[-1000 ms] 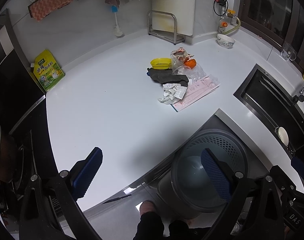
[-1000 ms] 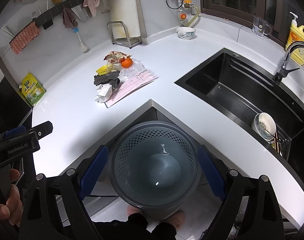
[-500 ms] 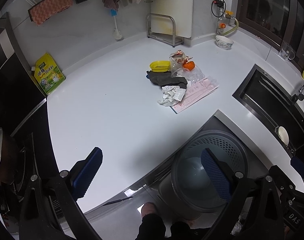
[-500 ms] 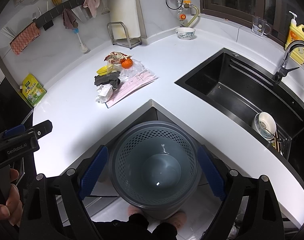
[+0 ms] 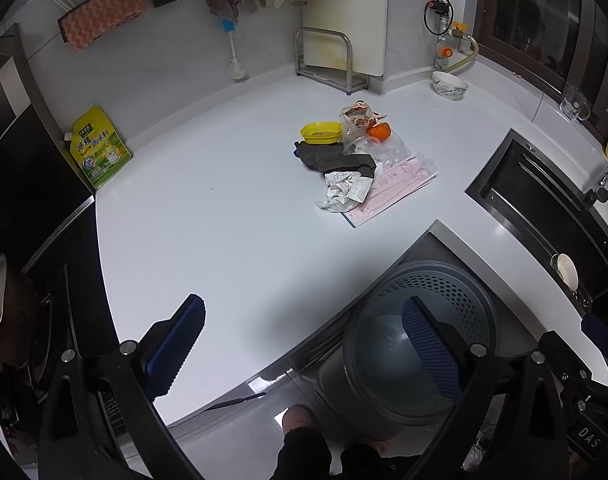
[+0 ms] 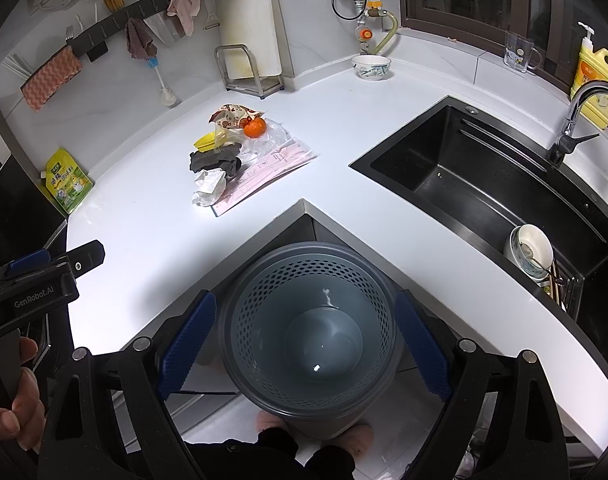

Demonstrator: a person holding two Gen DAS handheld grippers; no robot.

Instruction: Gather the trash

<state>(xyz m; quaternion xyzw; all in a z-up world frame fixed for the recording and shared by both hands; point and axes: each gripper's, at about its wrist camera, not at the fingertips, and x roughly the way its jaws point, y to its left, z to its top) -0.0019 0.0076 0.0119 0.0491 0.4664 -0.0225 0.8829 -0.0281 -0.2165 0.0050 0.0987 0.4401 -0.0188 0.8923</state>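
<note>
Right wrist view: your right gripper (image 6: 304, 340) and left gripper (image 5: 304, 340) have fingers spread, holding nothing. Trash pile (image 6: 239, 160) is mid-counter (image 6: 143, 220), bin (image 6: 308, 320) below. Risk: the orange (image 6: 254, 127) rolling off, loose plastic slipping from your grasp.

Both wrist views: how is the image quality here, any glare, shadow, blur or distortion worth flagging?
Left wrist view: strong fisheye bending of the counter edges, black vignette in the corners, soft shadow on the counter near the left gripper, trash pile sharp. Right wrist view: same curvature at the sink, small glare spot in the bin, dim window, no motion blur.
</note>
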